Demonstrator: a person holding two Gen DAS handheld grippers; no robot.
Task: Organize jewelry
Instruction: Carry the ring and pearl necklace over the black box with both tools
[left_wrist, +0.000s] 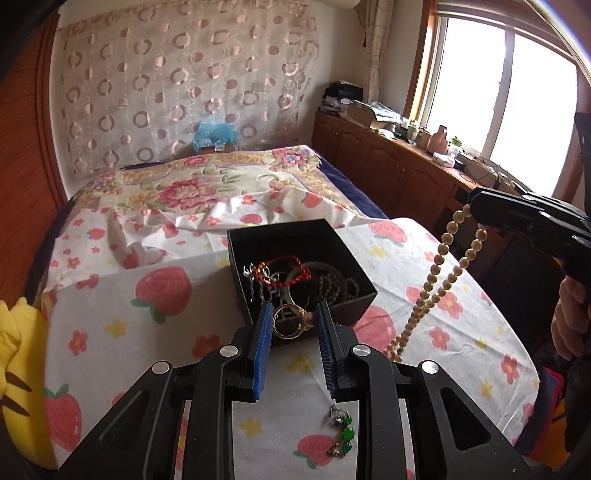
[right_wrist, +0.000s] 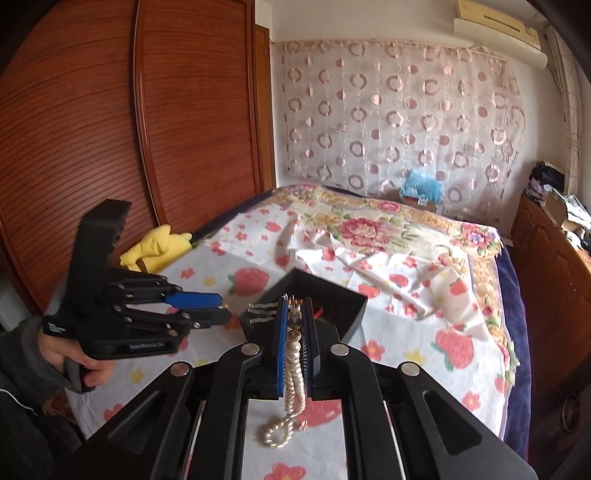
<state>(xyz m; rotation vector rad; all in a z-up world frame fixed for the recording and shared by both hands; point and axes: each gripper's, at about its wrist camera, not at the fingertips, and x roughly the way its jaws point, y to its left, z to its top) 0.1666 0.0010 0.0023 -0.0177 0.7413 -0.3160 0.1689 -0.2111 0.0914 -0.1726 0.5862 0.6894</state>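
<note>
Gripping a gold bangle (left_wrist: 291, 320) just near the black box (left_wrist: 354, 295), the left hand-held gripper (left_wrist: 293, 317) hovers; the right hand-held gripper (right_wrist: 294, 317) pinches a pearl necklace (right_wrist: 293, 369) above the bed (left_wrist: 147, 332).

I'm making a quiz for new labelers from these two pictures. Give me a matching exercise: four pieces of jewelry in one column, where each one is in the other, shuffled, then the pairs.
Things:
1. pearl necklace
2. gold ring
3. green pendant
4. red bracelet

Places:
A. lying on the bedsheet, in front of the box
B. inside the black box
C. between the blue pads of the left tool
D. hanging from the shut right tool

Pairs: 1-D, 2-C, 3-A, 4-B
</note>
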